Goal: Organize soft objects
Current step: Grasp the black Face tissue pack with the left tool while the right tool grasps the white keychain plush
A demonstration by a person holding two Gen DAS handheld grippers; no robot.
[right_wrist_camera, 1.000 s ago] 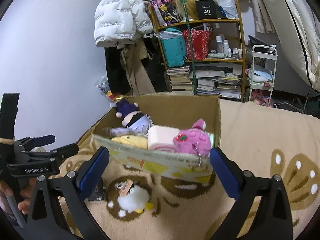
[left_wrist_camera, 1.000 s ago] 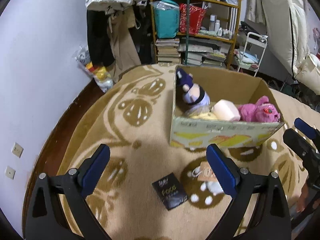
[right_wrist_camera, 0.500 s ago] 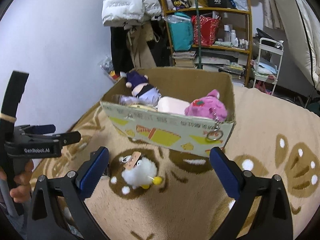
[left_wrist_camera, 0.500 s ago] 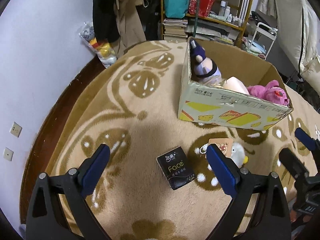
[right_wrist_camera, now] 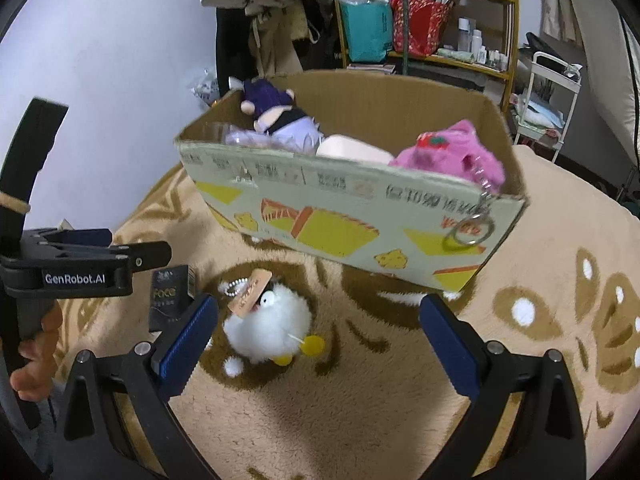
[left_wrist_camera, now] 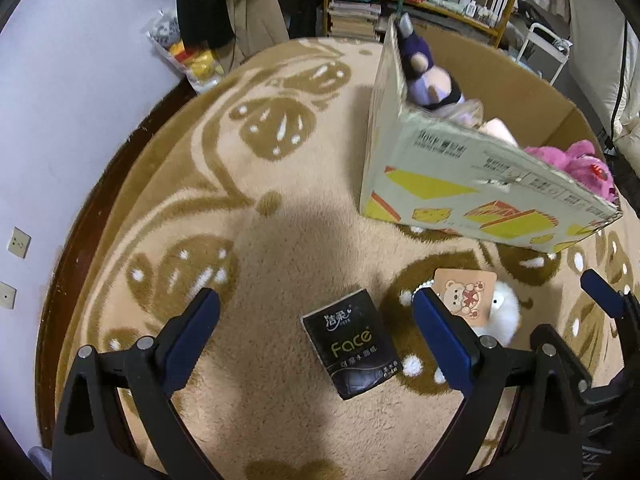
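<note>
A cardboard box (left_wrist_camera: 472, 196) (right_wrist_camera: 352, 216) stands on the carpet and holds a purple doll (left_wrist_camera: 428, 76) (right_wrist_camera: 280, 120), a pale pink roll (right_wrist_camera: 352, 150) and a pink plush (left_wrist_camera: 576, 160) (right_wrist_camera: 452, 156). A black tissue pack (left_wrist_camera: 352, 344) (right_wrist_camera: 170, 292) lies on the carpet between my left gripper's fingers. A white fluffy plush (left_wrist_camera: 500, 312) (right_wrist_camera: 272, 324) with a bear tag (left_wrist_camera: 466, 296) lies beside it. My left gripper (left_wrist_camera: 316, 332) is open above the pack. My right gripper (right_wrist_camera: 320, 336) is open just above the white plush.
A patterned beige carpet (left_wrist_camera: 240, 200) covers the floor. A wooden shelf (right_wrist_camera: 432, 20) with bags and books stands behind the box, hung coats (right_wrist_camera: 256, 12) to its left, a white cart (right_wrist_camera: 548, 92) to its right. A wall (left_wrist_camera: 60, 100) runs along the left.
Both grippers have lowered and moved forward toward the carpet. The tissue pack and the white plush are nearer and larger in both views.
</note>
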